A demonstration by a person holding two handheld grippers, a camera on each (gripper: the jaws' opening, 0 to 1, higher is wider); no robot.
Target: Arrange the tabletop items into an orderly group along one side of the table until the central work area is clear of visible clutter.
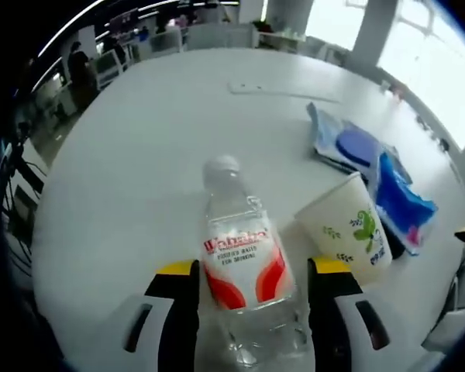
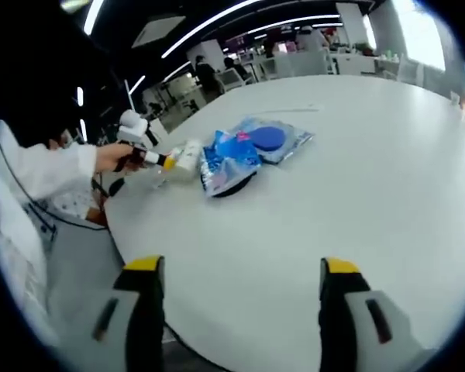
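Between left tool (image 1: 252,273) jaws, bottle (image 1: 244,267)

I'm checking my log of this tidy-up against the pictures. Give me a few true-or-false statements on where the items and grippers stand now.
1. A water bottle sits between the left gripper fingers. True.
2. The paper cup lies flat on its side, far from the bottle. False: it stands just beside the bottle, against the blue packet.
3. The right gripper holds the blue packet. False: it is open over bare table, holding nothing.
4. In the right gripper view, a hand holds the left gripper at the table's edge. True.
5. The blue disc package lies beyond the blue packet in the right gripper view. True.
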